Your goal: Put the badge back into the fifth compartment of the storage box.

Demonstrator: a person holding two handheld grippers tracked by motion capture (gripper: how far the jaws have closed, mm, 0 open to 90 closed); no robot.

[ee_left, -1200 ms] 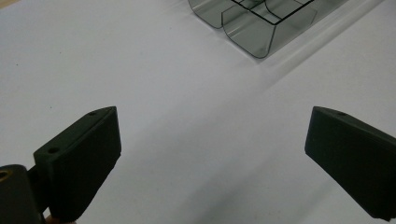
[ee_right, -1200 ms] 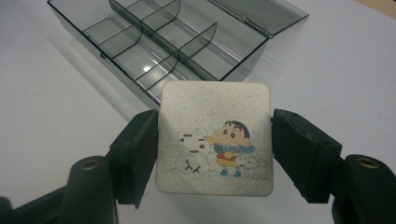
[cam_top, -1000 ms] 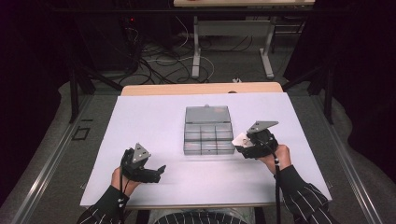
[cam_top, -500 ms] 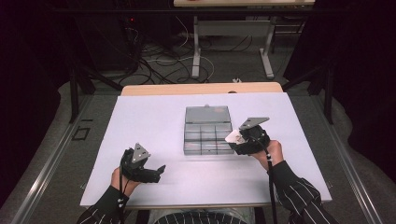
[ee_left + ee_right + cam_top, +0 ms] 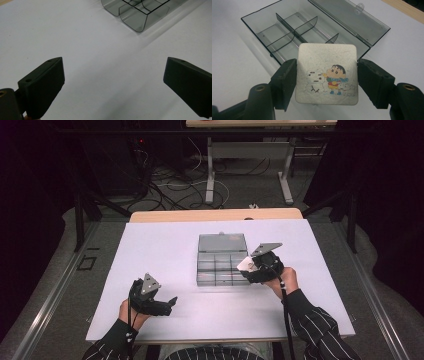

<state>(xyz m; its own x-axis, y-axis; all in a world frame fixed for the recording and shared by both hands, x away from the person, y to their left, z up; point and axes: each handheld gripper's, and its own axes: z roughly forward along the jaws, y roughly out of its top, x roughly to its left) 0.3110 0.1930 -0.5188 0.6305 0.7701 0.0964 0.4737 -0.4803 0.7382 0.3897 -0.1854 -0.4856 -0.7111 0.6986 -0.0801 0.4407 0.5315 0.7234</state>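
White, grey and black, with one patch of cartoon colour.
Pale square tile (image 5: 326,73) printed with snowman and red-shirted cartoon boy; smoky grey clear plastic compartment box (image 5: 287,27); matt black claw (image 5: 326,82); plain white counter (image 5: 165,255); black, white-pinstriped sleeves (image 5: 320,330).

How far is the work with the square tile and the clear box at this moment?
Done: the clear box lies open, its compartments look empty. In hand: the right gripper clamps the cartoon tile just before the box. Left: placing the tile inside. The left gripper rests open on the table.
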